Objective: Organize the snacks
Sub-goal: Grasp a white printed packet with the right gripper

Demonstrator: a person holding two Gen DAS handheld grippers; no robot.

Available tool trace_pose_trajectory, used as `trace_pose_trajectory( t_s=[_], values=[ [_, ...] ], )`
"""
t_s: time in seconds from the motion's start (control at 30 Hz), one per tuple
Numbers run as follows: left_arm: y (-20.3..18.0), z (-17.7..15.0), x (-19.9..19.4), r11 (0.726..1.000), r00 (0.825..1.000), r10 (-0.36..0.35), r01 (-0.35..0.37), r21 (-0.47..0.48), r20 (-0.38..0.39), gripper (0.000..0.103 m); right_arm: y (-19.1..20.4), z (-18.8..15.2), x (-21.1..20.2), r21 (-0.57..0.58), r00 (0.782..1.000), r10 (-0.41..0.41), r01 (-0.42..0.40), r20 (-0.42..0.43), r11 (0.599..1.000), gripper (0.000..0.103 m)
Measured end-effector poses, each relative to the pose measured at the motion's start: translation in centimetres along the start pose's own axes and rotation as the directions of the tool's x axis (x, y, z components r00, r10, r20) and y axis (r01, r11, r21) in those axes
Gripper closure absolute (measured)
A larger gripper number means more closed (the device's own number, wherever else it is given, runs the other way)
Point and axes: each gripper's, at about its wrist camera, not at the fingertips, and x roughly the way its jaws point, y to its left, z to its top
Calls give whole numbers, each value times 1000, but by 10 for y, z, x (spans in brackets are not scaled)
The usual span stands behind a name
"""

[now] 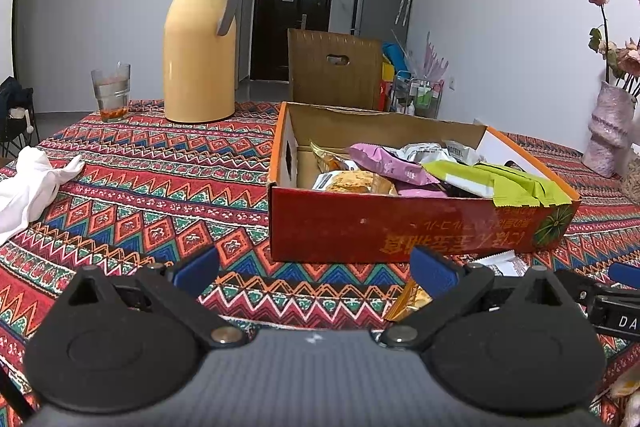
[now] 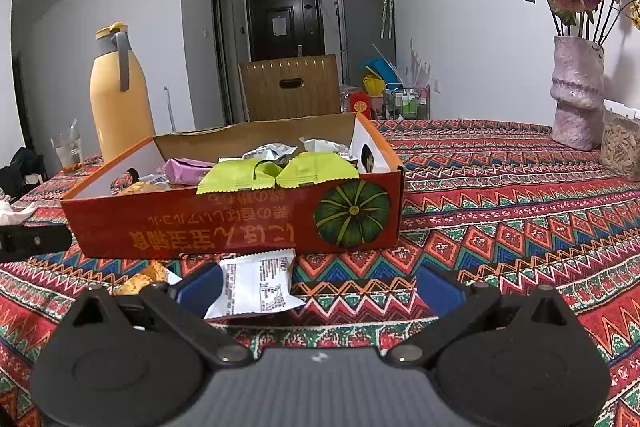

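Red cardboard box [image 2: 236, 223], pumpkin print, on the patterned table [image 2: 500, 195]: holds green snack packets [image 2: 276, 173], a purple packet [image 1: 390, 163], and white and orange packets. White snack packet [image 2: 260, 287] on the table just before the box, beside an orange packet [image 2: 144, 281]. Left hand-held gripper [image 1: 316, 273]: fingers spread, nothing between them. Right hand-held gripper [image 2: 318, 285]: fingers spread, white packet lying beside the left finger, not pinched. Also on the table: yellow thermos jug [image 1: 200, 43], glass [image 1: 111, 91], white cloth [image 1: 28, 183], pink vase [image 2: 576, 91].

Left tool [image 1: 316, 273] spread wide, right tool [image 2: 318, 287] apparently likewise, both low
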Motion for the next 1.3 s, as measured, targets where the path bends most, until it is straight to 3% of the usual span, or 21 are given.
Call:
trace_pose_trajectory(
  t_s=[0.3,0.73,0.9,1.17,1.27,1.3],
  values=[
    [4,1,1,1000,1000,-1,1,-22,-1,0,1,0,3,-3,1000,-10,10,-11,1000,0],
    [14,1,12,997,998,5,-9,-76,-56,0,37,17,29,-154,993,-46,28,-111,988,0],
    [16,1,15,996,998,3,-9,-87,-65,0,37,21,53,-155,980,-52,22,-190,988,11],
    [19,2,17,995,997,-4,-4,-104,-79,0,37,18,69,-122,971,-49,21,-233,992,16],
    [19,2,18,994,997,-4,-5,-107,-83,0,32,18,69,-75,969,-13,-6,-245,997,21],
    [19,2,18,994,997,-4,-5,-108,-83,0,31,19,68,-81,969,-8,-13,-248,997,28]
  ],
)
